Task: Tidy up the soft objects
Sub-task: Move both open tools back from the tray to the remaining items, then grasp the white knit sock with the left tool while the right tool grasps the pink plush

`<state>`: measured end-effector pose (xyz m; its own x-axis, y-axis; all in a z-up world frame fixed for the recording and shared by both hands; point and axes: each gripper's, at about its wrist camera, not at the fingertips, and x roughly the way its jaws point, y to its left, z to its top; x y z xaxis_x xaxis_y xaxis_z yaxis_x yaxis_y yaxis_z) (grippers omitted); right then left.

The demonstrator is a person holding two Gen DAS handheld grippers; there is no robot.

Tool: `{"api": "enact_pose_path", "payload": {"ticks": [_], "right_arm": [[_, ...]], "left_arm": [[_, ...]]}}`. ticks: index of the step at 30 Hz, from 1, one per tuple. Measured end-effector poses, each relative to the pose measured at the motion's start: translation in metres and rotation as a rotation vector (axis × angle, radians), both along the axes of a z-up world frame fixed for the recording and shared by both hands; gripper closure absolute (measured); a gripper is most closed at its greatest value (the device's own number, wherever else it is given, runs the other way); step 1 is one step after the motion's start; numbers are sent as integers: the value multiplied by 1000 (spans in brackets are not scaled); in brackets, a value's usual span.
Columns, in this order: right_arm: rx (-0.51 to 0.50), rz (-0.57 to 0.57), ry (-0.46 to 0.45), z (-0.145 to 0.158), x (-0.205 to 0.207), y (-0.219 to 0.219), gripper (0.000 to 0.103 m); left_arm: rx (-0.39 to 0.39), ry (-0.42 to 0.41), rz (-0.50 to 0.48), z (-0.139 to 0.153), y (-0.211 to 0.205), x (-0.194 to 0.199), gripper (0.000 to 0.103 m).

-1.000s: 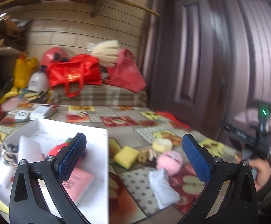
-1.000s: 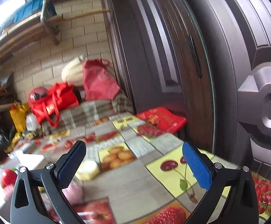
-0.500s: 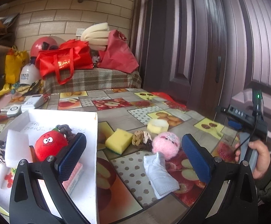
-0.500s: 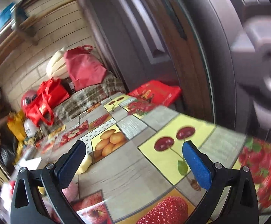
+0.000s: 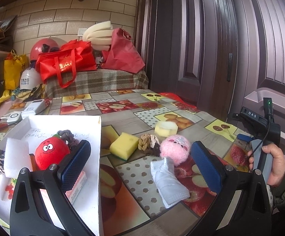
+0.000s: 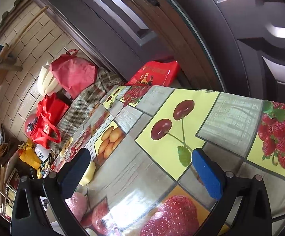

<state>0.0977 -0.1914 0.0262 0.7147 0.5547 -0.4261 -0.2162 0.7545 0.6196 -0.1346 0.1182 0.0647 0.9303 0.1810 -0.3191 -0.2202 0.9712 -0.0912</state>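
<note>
A white box (image 5: 95,206) at the left holds a red strawberry plush (image 5: 51,152), a white foam block (image 5: 16,155), rope knots and a pink packet. On the fruit-print tablecloth lie a yellow sponge (image 5: 123,145), a braided rope knot (image 5: 148,141), a pink fluffy ball (image 5: 174,149), a white face mask (image 5: 168,181) and a pale yellow foam ring (image 5: 166,128). My left gripper (image 5: 140,165) hangs open above the mask, empty. My right gripper (image 6: 142,169) is open and empty, tilted over the table's right side; the foam ring (image 6: 88,174) and pink ball (image 6: 77,206) peek past its left finger.
A hand (image 5: 276,165) holds the right gripper's handle at the table's right edge. Dark doors (image 5: 201,39) stand close behind. A plaid-covered bench (image 5: 95,82) with red bags (image 5: 67,63) and a helmet backs the table. White gadgets (image 5: 32,108) lie behind the box.
The left view has steadied and dropped, now looking down on the box and loose objects. The right gripper has rolled and tilted down toward the tablecloth. Both stayed open.
</note>
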Motion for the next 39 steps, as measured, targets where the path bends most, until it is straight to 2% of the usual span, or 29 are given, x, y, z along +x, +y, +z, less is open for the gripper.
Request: {"api": "enact_pose_path", "payload": {"ticks": [23, 26, 29, 31, 34, 36, 39], "right_arm": [[0, 2, 3, -2, 2, 0, 0], [-4, 3, 4, -3, 2, 2, 0], [-4, 3, 5, -3, 2, 3, 0], [-4, 3, 5, -3, 2, 3, 0], [-2, 5, 4, -3, 1, 3, 0], [0, 8, 4, -3, 1, 4, 0], [1, 10, 4, -3, 0, 4, 0]], "left_arm": [[-10, 0, -2, 0, 2, 0, 0], [-35, 3, -2, -5, 4, -1, 0], [-91, 48, -62, -12, 9, 4, 0], [-91, 61, -121, -13, 2, 5, 0], [-40, 121, -215, -15, -21, 11, 1], [41, 204, -192, -19, -39, 24, 0], [92, 345, -151, -31, -52, 48, 2]]}}
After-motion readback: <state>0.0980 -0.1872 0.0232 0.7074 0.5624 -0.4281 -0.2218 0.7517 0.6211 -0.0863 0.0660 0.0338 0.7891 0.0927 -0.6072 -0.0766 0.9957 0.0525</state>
